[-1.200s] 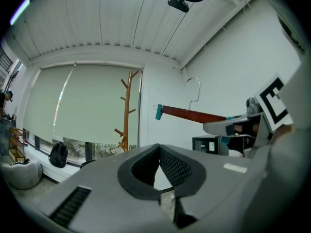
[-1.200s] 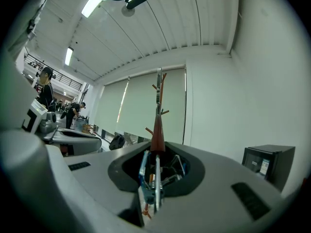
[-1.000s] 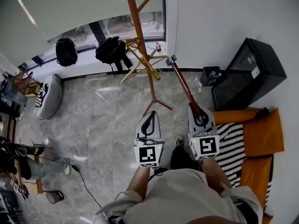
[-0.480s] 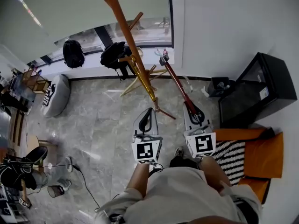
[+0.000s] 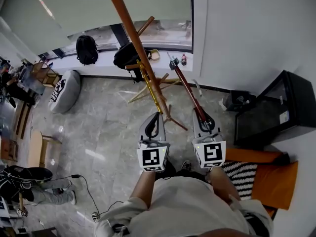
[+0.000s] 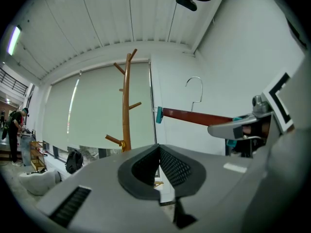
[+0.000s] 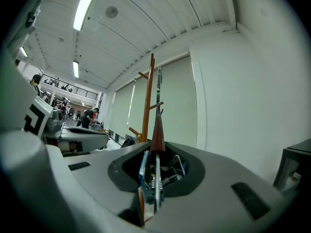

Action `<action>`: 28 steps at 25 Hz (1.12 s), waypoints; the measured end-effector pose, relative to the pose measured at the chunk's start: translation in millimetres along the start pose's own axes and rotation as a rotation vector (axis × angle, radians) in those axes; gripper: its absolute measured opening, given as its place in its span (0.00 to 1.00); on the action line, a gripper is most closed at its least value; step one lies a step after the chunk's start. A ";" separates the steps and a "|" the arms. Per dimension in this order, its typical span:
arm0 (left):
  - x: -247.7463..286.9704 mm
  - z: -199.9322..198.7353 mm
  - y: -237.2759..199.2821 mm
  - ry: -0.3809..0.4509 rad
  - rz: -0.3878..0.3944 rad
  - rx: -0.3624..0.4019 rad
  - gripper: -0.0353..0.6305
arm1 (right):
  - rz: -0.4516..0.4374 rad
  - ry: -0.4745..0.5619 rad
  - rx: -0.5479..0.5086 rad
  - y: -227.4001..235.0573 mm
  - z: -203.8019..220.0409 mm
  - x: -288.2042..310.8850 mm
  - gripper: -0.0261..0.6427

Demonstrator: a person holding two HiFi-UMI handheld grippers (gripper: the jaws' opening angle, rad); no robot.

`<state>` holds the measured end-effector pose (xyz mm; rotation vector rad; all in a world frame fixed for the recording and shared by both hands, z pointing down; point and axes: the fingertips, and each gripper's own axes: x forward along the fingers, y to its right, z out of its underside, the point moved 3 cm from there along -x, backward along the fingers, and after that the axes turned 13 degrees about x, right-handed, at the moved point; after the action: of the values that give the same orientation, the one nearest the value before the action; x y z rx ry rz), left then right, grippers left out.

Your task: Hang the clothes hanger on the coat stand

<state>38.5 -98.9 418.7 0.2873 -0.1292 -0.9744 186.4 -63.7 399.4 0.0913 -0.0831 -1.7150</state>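
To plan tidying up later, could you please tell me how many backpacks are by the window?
2: one backpack left of the coat stand, a second backpack partly behind its pole. More may be hidden.

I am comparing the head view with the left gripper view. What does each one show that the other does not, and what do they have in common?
Only the head view: the coat stand's feet on the grey floor, and a black cabinet.
Only the left gripper view: the ceiling, and the ribbed inner pads of the left gripper, its fingers closed on nothing.
Both: the coat stand, and the red-brown hanger held in the right gripper.
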 end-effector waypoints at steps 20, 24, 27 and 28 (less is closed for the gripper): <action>47.1 16.7 -38.3 0.000 -0.093 -0.028 0.06 | -0.063 -0.015 -0.038 10.0 -7.6 78.2 0.11; 61.2 16.1 -55.4 0.011 -0.100 -0.025 0.06 | -0.069 -0.004 -0.050 6.4 -14.5 102.8 0.11; 74.8 16.9 -70.0 0.018 -0.103 -0.022 0.06 | -0.072 0.002 -0.059 5.4 -19.4 123.2 0.11; 79.8 16.8 -74.8 0.021 -0.103 -0.021 0.06 | -0.071 0.000 -0.060 6.2 -19.8 130.3 0.11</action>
<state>19.5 -207.6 410.9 0.2873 -0.0853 -1.0742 175.8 -193.6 378.8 0.0503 -0.0286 -1.7868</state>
